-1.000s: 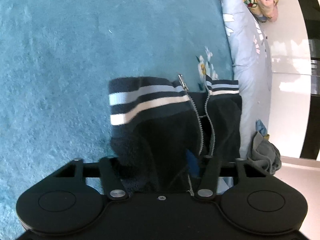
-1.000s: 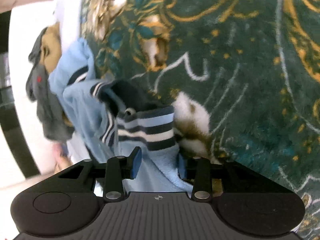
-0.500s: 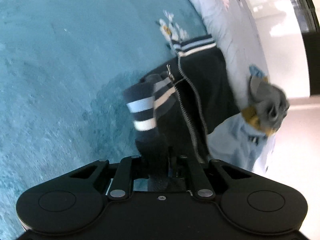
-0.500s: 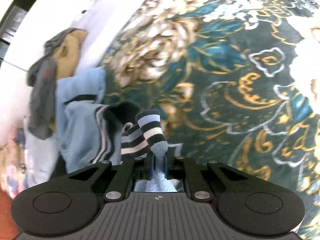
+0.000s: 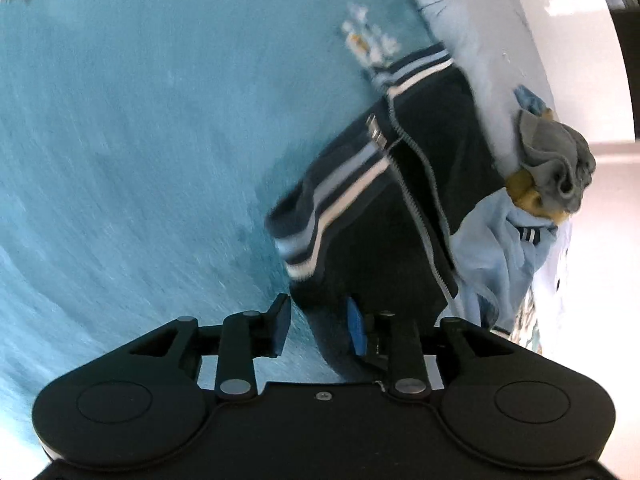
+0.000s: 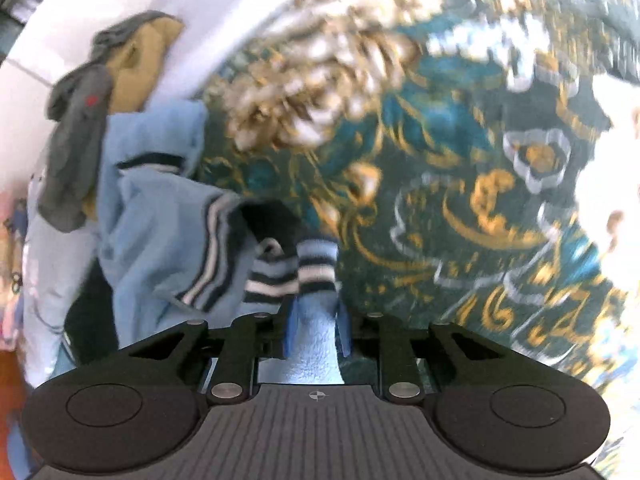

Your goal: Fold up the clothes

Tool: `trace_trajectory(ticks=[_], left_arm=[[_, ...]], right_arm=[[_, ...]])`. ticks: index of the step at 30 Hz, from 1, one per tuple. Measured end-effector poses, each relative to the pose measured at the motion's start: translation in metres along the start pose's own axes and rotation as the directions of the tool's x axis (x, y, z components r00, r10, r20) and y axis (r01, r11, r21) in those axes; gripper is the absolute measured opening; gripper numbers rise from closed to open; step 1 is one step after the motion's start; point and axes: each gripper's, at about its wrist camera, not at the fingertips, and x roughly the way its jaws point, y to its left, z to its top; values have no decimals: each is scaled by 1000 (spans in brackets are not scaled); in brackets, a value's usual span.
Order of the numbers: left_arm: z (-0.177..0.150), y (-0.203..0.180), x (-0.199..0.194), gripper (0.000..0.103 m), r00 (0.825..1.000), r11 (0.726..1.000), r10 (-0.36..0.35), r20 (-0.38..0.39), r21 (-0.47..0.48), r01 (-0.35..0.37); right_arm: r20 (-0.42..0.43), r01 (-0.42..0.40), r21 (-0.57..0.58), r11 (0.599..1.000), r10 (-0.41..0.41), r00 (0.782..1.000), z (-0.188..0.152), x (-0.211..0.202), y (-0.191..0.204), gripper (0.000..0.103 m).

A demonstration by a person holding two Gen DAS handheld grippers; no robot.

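Now the left gripper stands parted, dark jacket fabric loose between its pads on the teal blanket; the right gripper pinches its light-blue striped cuff.

A home is shown, most likely a bedroom. A soft blue blanket is spread ahead of the left tool, and a dark green cover with gold flowers is spread ahead of the right tool. Loose clothes are piled at the bed's edge, beside a pale floor.
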Motion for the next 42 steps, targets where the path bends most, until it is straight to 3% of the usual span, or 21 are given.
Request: trace_trajectory(ticks=[3, 6, 9, 14, 21, 24, 31, 34, 35, 37, 38, 40, 42], left_arm=[[23, -16, -16, 47, 997, 998, -13, 75, 67, 8], [51, -37, 1, 50, 993, 996, -43, 106, 86, 34], [75, -55, 32, 50, 991, 997, -68, 115, 39, 64], [96, -75, 80, 54, 991, 993, -99, 92, -50, 104], [97, -79, 120, 55, 995, 992, -90, 49, -84, 94], [99, -78, 128, 55, 991, 985, -119, 55, -121, 124], [106, -74, 143, 55, 987, 974, -134, 85, -169, 147], [105, -70, 145, 55, 983, 962, -148, 105, -214, 168], [104, -69, 145, 55, 982, 959, -152, 114, -222, 175], [102, -69, 145, 54, 979, 956, -159, 131, -228, 186], [100, -70, 145, 52, 977, 955, -160, 139, -228, 189], [99, -73, 144, 25, 976, 959, -154, 153, -214, 185], [97, -76, 142, 8, 976, 966, -150, 160, -188, 179]], right_arm=[[12, -45, -77, 996, 46, 999, 7, -11, 24, 26], [-56, -109, -117, 987, 103, 993, 2, 11, 53, 27], [-103, -177, -59, 982, 171, 980, -9, 47, 78, 28], [-82, -175, 140, 974, 188, 979, -15, 96, 90, 31], [-23, -201, 405, 892, 230, 973, -23, 116, 88, 37], [-23, -219, 444, 869, 256, 966, -26, 124, 92, 38], [-5, -195, 503, 842, 228, 974, -29, 135, 90, 37], [30, -185, 509, 841, 197, 980, -29, 133, 86, 33], [37, -188, 524, 831, 198, 980, -30, 133, 85, 25], [52, -194, 539, 820, 197, 979, -31, 131, 82, 16], [63, -195, 506, 840, 190, 980, -29, 126, 84, 11], [85, -196, 438, 877, 176, 981, -24, 116, 87, 9], [108, -193, 368, 909, 165, 980, -20, 106, 90, 8]])
